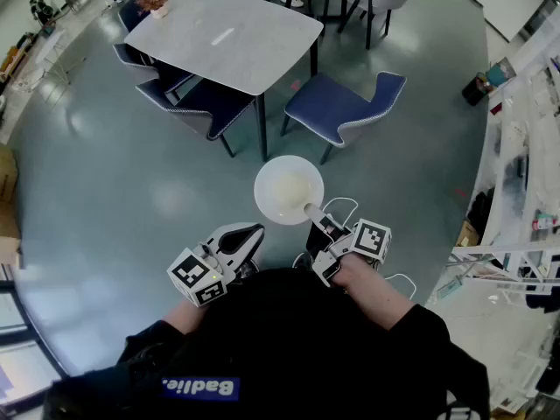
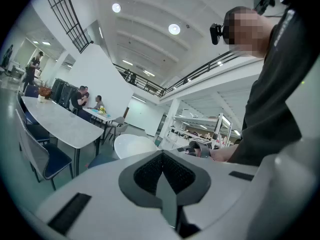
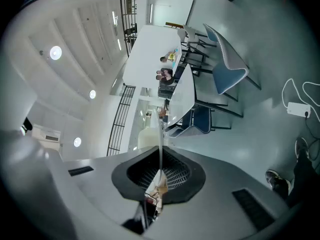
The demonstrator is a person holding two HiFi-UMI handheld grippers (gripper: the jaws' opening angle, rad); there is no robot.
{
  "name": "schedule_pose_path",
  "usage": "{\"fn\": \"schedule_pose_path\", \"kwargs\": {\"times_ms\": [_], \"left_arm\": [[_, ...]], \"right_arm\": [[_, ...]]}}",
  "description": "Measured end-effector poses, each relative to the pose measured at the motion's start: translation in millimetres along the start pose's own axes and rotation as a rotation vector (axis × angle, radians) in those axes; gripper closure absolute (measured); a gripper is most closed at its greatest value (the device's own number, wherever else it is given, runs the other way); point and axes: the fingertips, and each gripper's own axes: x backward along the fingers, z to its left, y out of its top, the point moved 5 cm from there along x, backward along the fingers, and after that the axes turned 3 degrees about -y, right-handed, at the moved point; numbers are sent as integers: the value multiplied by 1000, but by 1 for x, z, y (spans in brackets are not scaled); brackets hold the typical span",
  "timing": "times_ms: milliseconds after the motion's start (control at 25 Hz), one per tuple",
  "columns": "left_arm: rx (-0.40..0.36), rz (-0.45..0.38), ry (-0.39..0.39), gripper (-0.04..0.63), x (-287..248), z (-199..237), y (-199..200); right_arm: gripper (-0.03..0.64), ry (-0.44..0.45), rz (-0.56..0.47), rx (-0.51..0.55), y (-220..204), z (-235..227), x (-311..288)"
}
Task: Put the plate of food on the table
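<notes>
Blue patch [image 1: 199, 388] on the black top, bottom of the head view: white lettering, too blurred to read with certainty.
Left marker cube [image 1: 197, 278]: black-and-white square code, no letters.
Right marker cube [image 1: 373, 240]: same kind of code.
Gripper views: nothing readable.

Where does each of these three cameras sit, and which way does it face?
Head view: on the person's head, facing steeply down at table and chairs; shows torso, left gripper, and right gripper shut on the plate.
Left gripper view: on the left gripper, facing along its shut jaws toward the table; shows the person's sleeve.
Right gripper view: on the right gripper, rolled sideways, facing along the plate's edge; shows a shoe.
Shared: all three show plate and table.
</notes>
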Motion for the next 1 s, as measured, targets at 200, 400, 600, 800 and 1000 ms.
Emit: {"fn": "schedule_pose_path", "kwargs": {"times_ms": [200, 400, 600, 800, 1000], "left_arm": [[0, 0, -4, 588, 0, 0, 0], [-14, 0, -8, 588, 0, 1, -3], [-6, 3, 1, 588, 1, 1, -5], [-13, 9, 11, 588, -8, 1, -4], [-10, 7, 37, 588, -23, -1, -3]], "right_arm": [[598, -4, -1, 0, -2, 0, 0], [599, -5, 1, 6, -1, -1, 0], [598, 14, 0, 7, 0, 0, 0], [598, 31, 25, -12, 8, -3, -2], [598, 36, 48, -16, 24, -8, -2]]}}
